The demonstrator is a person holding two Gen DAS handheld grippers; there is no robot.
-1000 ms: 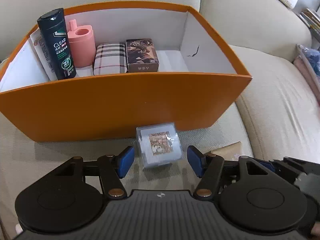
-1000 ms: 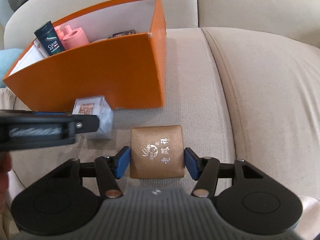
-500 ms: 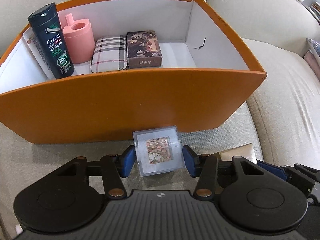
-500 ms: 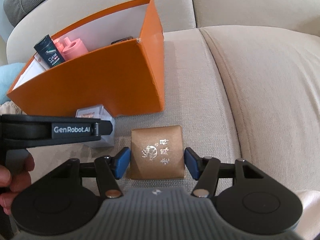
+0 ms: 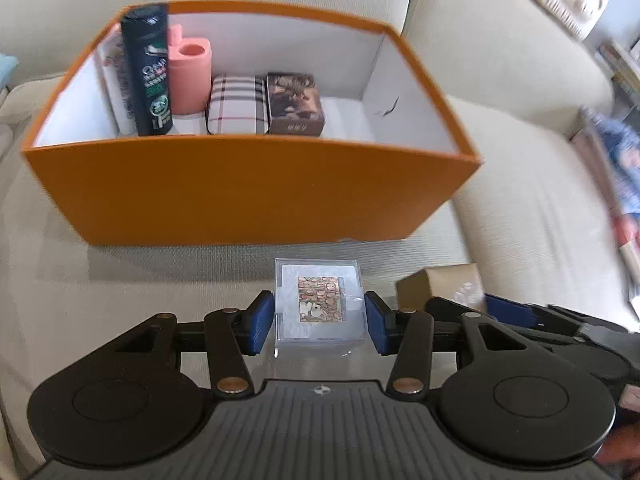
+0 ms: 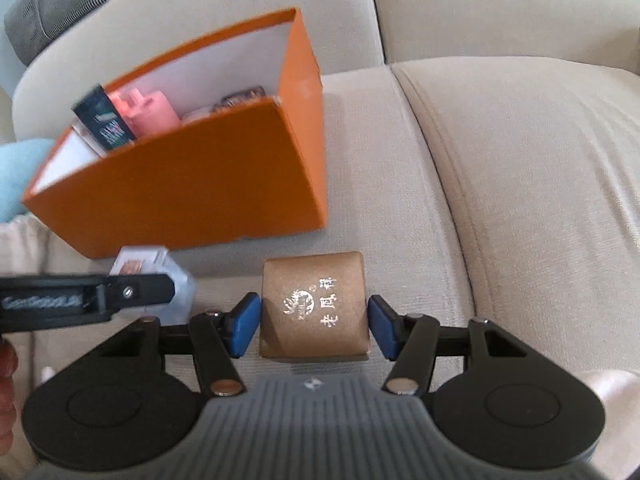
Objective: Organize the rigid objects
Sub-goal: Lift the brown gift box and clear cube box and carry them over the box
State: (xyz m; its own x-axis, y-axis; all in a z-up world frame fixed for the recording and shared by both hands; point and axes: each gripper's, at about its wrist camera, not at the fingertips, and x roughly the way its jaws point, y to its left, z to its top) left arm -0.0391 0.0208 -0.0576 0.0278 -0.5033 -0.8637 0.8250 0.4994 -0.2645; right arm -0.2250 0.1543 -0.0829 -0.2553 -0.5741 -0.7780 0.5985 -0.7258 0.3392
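Note:
An orange box (image 5: 248, 188) stands on the beige sofa and holds a dark shampoo bottle (image 5: 147, 72), a pink container (image 5: 189, 76), a plaid case (image 5: 235, 105) and a brown picture box (image 5: 295, 104). My left gripper (image 5: 319, 322) is shut on a clear plastic cube (image 5: 319, 304) with a picture inside, held in front of the box. My right gripper (image 6: 313, 328) is shut on a brown cardboard box (image 6: 313, 304) with silver lettering, to the right of the cube. The orange box (image 6: 192, 184) also shows in the right wrist view.
The sofa seat (image 6: 520, 184) stretches to the right with a seam between cushions. Books and bags (image 5: 616, 152) lie at the far right. A light blue cloth (image 6: 16, 176) lies left of the orange box. A grey cushion (image 6: 60, 4) sits on the sofa back.
Both grippers have closed on their objects and risen above the seat. The left gripper took the clear cube between its pads; the views now look down into the orange box.

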